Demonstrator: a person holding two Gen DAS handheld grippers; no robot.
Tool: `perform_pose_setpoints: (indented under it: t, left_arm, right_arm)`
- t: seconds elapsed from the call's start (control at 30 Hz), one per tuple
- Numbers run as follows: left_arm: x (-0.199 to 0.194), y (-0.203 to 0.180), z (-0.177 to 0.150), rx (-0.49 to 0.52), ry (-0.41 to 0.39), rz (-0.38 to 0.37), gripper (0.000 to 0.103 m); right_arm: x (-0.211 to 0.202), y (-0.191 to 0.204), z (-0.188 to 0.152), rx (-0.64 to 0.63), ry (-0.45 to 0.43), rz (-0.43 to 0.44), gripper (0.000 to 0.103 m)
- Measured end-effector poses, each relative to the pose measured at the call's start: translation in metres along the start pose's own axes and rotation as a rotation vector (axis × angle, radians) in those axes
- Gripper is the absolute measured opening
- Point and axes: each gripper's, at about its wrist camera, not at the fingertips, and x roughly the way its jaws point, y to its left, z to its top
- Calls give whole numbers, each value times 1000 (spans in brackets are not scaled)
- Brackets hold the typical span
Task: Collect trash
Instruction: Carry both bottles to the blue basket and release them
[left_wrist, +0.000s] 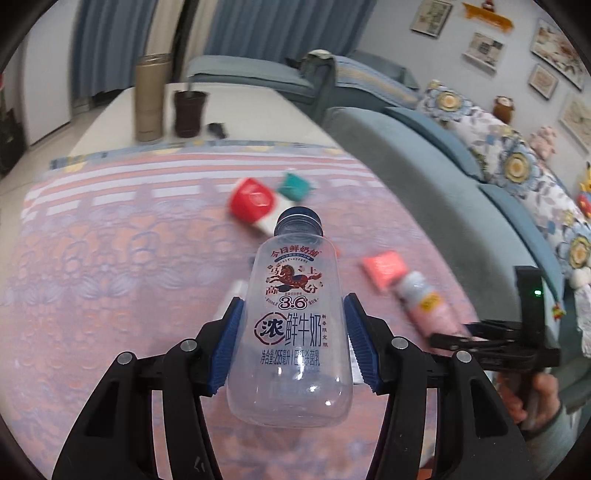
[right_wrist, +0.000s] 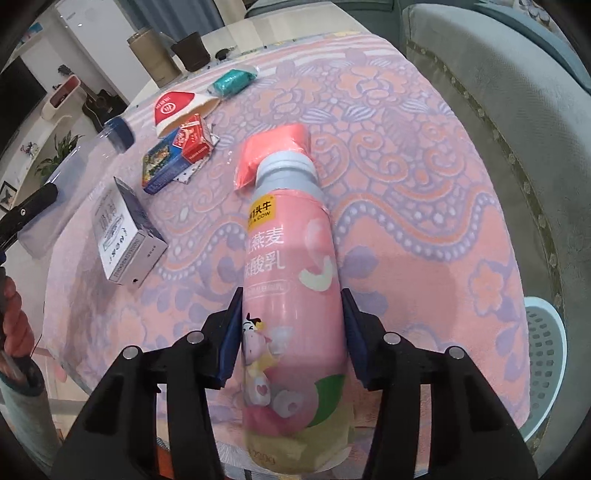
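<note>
Tools (left_wrist: 293, 345) (right_wrist: 291, 338) clamp milk bottle (left_wrist: 291, 332), yogurt bottle (right_wrist: 291, 280).

pink bottle (right_wrist: 291, 295) base cut off below, red cup (left_wrist: 253, 201) blurred, small print illegible

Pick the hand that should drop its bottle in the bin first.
Right. The right gripper holds the pink yogurt bottle, and the pale perforated basket sits just off the table edge on its side. The left gripper holds the clear milk bottle over mid-table, seemingly farther off.
</note>
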Motion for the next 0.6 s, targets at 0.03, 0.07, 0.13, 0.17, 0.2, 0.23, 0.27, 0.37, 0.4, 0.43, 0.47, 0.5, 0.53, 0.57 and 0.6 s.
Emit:
perform_pose_setpoints:
  t: [0.03,0.07,0.13,0.17,0.2,0.23,0.27,0.37,0.4,0.43,0.47,0.5,0.53,0.57,0.6]
  left_arm:
    - [0,-7,-1,11,-6,-14,53]
    - [0,-15,0,22,-12,-26,53]
    - [-1,-30,2,38,-26,-54,53]
    - [-1,-39,4,45,-34,-74,53]
    - [-2,-45,5,53,-42,-85,53]
    - [-3,-56,8,66,-56,-100,53]
    - [-4,-66,10,80,-68,-115,53]
    - [-5,-93,17,109,-87,-160,53]
    - [-5,-102,19,117,-92,-175,53]
    - [-5,-114,22,130,-100,-194,53]
    - [-4,-125,24,144,-104,-211,53]
    - [-3,-135,26,156,-106,-227,53]
    - [-1,-150,28,173,-108,-247,53]
    - [1,-163,30,187,-109,-265,53]
    - [3,-172,31,200,-109,-280,53]
  right_arm:
    - [-2,0,-1,-2,-11,4,46]
    - [-4,0,-2,-1,-23,8,46]
    - [-17,-4,-6,13,-72,46,46]
    - [-22,-5,-7,20,-85,53,46]
    - [-30,-8,-9,30,-109,56,46]
    - [-38,-11,-11,38,-131,58,46]
    - [-48,-15,-14,47,-158,60,46]
    - [-78,-29,-20,77,-227,56,46]
    - [-91,-36,-24,94,-256,47,46]
    - [-102,-44,-28,111,-281,41,46]
    - [-110,-50,-30,126,-299,38,46]
    - [-123,-61,-36,150,-327,30,46]
    - [-132,-69,-40,167,-346,19,46]
    - [-140,-77,-45,184,-364,2,46]
    - [-149,-87,-52,206,-384,-24,46]
